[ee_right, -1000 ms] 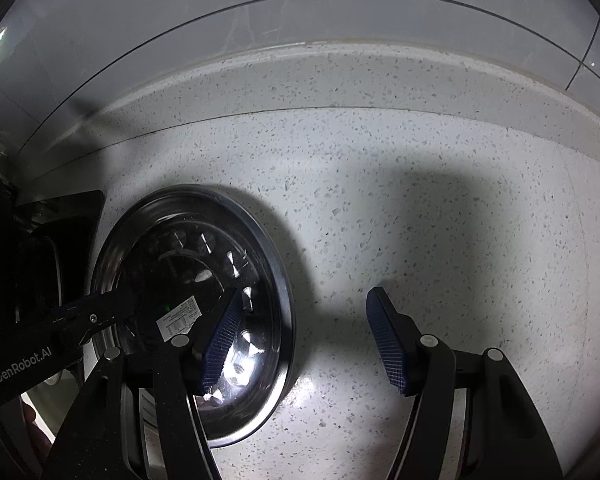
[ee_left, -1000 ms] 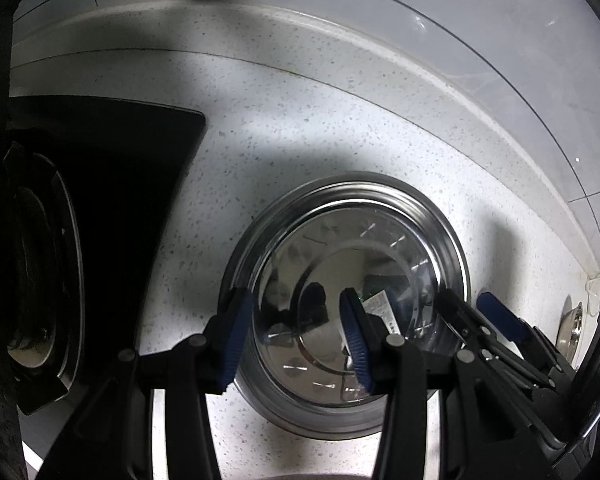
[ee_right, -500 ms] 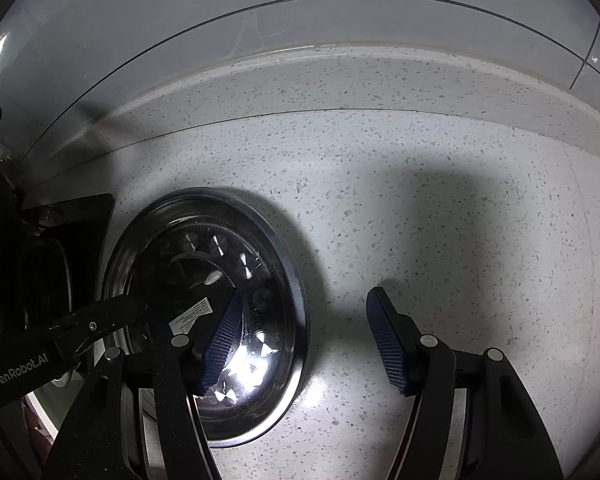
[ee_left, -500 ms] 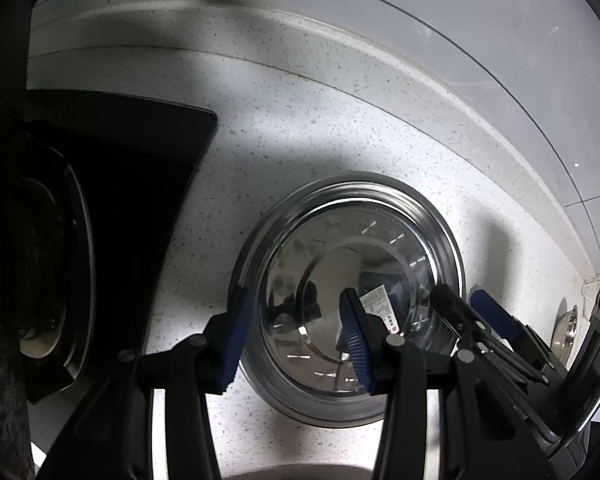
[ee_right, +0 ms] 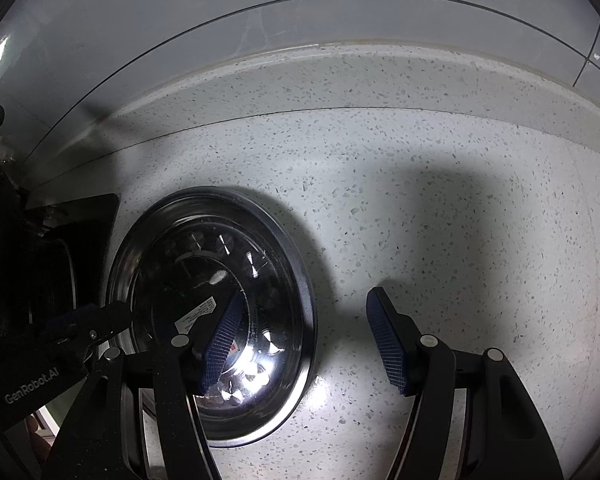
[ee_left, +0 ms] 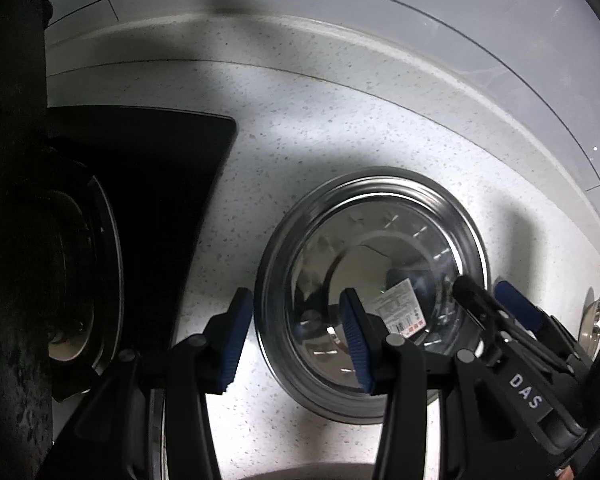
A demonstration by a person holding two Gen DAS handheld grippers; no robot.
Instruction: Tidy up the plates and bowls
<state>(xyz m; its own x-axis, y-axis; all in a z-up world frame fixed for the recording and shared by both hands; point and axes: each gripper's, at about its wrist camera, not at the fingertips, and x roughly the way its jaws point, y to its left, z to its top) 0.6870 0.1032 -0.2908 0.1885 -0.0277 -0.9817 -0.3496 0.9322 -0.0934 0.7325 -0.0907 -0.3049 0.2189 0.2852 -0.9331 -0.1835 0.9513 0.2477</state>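
Steel bowl sat on the speckled counter just right of the black stove, whose left part we lost in darkness. We saw the left gripper with jaws apart straddling the bowl's left rim, and the right gripper likewise parted across its right rim, though we could not tell whether any pad touched metal. A label inside the bowl was too small to read, and a second metal vessel far right of the bowl was cut off.
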